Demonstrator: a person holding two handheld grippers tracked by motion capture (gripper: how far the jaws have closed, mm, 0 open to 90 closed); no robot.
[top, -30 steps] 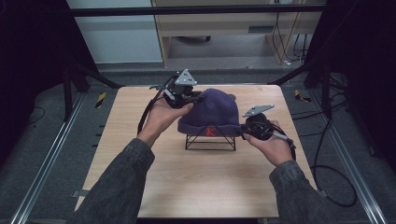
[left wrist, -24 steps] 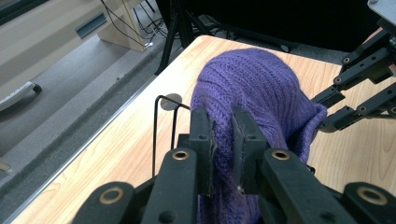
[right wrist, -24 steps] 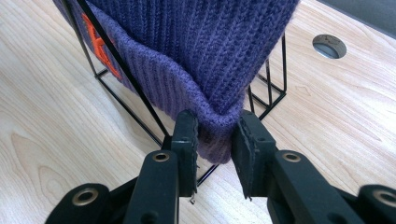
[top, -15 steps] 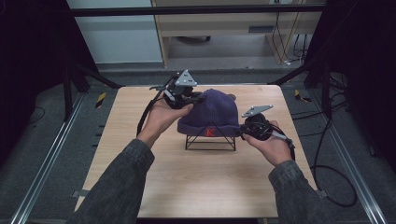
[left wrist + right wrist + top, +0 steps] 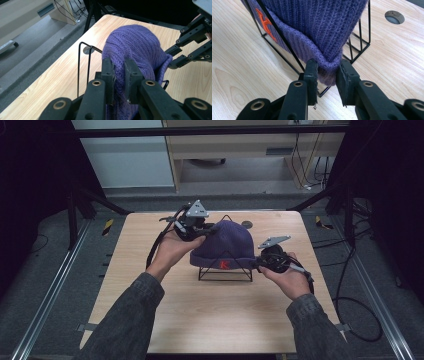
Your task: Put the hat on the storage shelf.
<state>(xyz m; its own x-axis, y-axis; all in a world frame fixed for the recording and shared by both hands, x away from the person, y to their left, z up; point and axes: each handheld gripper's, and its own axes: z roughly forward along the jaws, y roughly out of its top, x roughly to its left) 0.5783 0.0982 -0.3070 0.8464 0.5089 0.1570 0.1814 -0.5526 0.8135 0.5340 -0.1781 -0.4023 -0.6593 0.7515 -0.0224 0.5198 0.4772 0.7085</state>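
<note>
A purple knit beanie [image 5: 225,240] with a red letter K [image 5: 224,265] on its cuff sits over a black wire stand [image 5: 225,275] at the middle of the wooden table [image 5: 150,310]. My left gripper [image 5: 210,231] is at the hat's upper left. In the left gripper view its jaws pinch a fold of the beanie [image 5: 135,47], so the left gripper [image 5: 119,75] is shut on it. My right gripper [image 5: 256,265] is at the hat's right lower edge. In the right gripper view, the right gripper [image 5: 327,75] clamps the beanie [image 5: 317,22] by its cuff beside the stand [image 5: 359,37].
A round grommet hole [image 5: 247,224] lies in the tabletop just behind the hat. Cables trail from both grippers across the table. Dark frame posts stand at the table's far corners, and a cabinet [image 5: 250,150] is beyond the far edge.
My right gripper has moved slightly left, closer against the hat's cuff. The left gripper and the beanie stay where they were.
</note>
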